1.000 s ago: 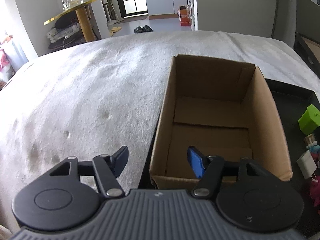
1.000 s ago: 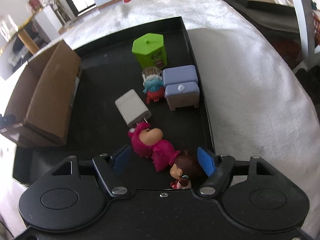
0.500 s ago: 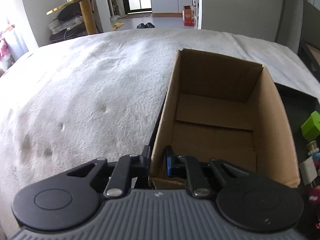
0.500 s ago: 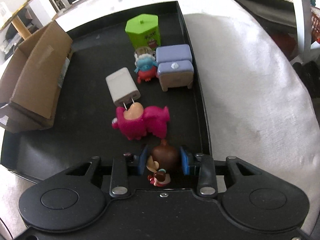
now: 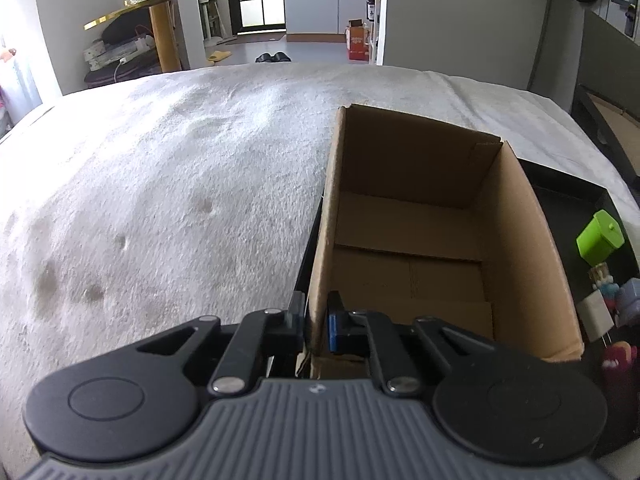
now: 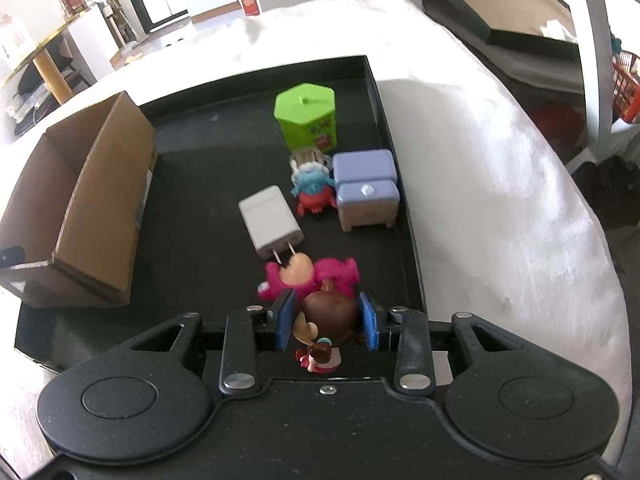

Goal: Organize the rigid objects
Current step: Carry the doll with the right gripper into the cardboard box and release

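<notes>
Two grippers work: the left gripper (image 5: pixel 316 322) pinches the cardboard box (image 5: pixel 516 216) wall at lower centre; the right gripper (image 6: pixel 326 322) clamps a brown-haired figurine (image 6: pixel 326 316) at lower centre.

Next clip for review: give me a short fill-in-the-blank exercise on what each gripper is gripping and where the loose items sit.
1. The left gripper is shut on the wall of the ____.
2. The right gripper is shut on a figurine with ____ hair.
3. The white charger lies on the black ____.
4. The hexagonal container is ____ in colour.

Missing words: cardboard box; brown; tray; green
</notes>
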The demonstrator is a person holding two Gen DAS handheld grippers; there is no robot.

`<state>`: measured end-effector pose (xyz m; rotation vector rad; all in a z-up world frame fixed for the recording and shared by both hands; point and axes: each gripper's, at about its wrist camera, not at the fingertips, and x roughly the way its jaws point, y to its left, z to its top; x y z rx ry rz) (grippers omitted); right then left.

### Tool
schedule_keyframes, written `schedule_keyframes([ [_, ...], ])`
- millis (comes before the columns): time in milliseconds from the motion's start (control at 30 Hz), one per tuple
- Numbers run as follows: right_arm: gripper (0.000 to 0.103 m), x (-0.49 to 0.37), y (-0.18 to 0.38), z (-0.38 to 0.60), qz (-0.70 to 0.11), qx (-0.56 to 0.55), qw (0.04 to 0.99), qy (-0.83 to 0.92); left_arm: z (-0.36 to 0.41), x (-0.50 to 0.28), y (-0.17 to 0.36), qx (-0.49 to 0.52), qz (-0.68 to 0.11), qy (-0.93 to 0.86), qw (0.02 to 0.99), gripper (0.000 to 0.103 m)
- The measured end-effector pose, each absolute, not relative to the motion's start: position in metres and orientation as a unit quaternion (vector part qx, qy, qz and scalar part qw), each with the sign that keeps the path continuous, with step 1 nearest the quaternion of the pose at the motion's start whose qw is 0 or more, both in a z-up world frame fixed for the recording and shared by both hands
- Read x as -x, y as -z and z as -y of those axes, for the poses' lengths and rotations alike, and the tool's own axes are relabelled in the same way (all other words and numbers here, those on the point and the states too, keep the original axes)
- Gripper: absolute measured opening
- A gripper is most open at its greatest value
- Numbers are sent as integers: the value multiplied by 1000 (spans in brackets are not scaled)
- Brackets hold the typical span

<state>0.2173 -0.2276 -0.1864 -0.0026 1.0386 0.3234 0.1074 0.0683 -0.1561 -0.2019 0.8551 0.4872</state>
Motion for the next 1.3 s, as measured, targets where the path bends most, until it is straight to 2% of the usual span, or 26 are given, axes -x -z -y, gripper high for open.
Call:
schedule_keyframes([
  [1300,34,-207,126,89,-283,134,904,-290,-66,-108,161,63,-403,-201,891,10],
])
